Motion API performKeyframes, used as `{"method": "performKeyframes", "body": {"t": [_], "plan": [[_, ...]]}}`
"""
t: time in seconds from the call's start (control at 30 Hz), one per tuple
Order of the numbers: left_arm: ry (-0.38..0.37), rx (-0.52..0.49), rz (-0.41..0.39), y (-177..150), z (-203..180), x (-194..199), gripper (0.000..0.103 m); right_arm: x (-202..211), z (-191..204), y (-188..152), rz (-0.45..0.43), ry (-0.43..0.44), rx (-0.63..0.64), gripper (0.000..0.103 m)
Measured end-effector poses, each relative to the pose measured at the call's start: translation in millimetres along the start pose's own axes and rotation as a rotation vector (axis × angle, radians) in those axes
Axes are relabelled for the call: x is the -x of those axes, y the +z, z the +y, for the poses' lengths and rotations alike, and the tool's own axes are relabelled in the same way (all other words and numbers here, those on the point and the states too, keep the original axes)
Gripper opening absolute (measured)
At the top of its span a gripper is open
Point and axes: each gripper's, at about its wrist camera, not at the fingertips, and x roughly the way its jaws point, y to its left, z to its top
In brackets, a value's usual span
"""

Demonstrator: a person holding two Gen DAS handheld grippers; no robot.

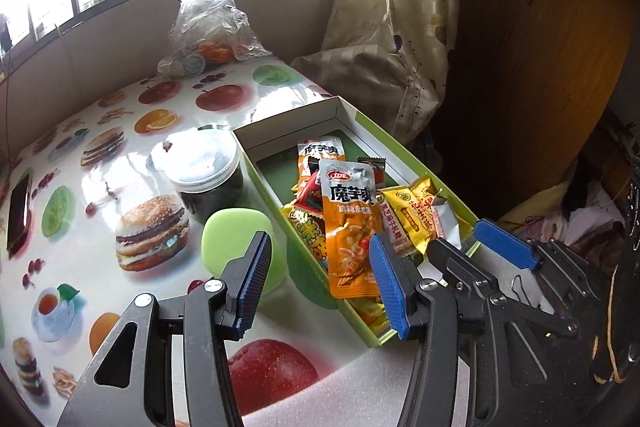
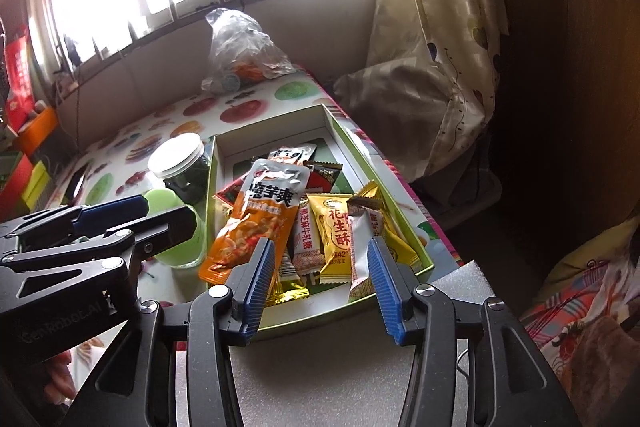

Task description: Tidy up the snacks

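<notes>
On the glossy tablecloth printed with burgers and fruit [image 1: 132, 195], the left wrist view shows the shallow green cardboard box with a white inner wall [image 1: 292, 117] standing along the table's right edge, with the snack packets heaped in its near half. A long orange foil snack packet with black Chinese characters [image 1: 352, 227] lies on top of the heap, tilted, its lower end reaching to the box's near left wall; a yellow peanut-candy packet [image 1: 412, 217] lies just to its right, and a second orange packet [image 1: 320, 151] sits deeper in the box. The left gripper [image 1: 320, 281] hangs above the box's near left corner with its blue-padded jaws spread wide and nothing between them; its right pad overlaps the orange packet's lower edge in the picture, though contact cannot be told. Just left of the box stand a clear plastic jar with a white screw lid [image 1: 208, 171] and a pale green rounded container [image 1: 240, 247], and a crumpled clear plastic bag [image 1: 208, 23] rests at the table's far end. The right gripper [image 1: 466, 247] shows at the box's near right corner. In the right wrist view, the right gripper [image 2: 322, 277] is poised over the near end of the box [image 2: 276, 119], jaws wide apart and empty, framing the yellow packet [image 2: 332, 231] and a white and red wrapped candy bar [image 2: 362, 247]. The long orange packet [image 2: 260, 223] lies aslant beside its left pad. The left gripper [image 2: 132, 215] juts in from the left, in front of the green container [image 2: 176, 247] and below the jar [image 2: 180, 159].
</notes>
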Motion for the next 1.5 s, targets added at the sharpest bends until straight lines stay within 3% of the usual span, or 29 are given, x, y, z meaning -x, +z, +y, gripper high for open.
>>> {"method": "performKeyframes", "body": {"t": [0.33,0.57,0.87,1.5], "plan": [[0.052,0.025,0.039,-49,8,3,0.052,6,7,-43,0.072,-0.078,0.037,0.048],[0.034,0.043,0.089,-71,13,-5,0.052,-1,6,-63,0.108,-0.111,0.041,0.048],[0.034,0.055,0.161,-83,13,-20,0.052,-2,10,-67,0.098,-0.139,0.043,0.049],[0.025,0.077,0.165,-83,16,-21,0.052,-2,14,-70,0.084,-0.164,0.039,0.050]]}}
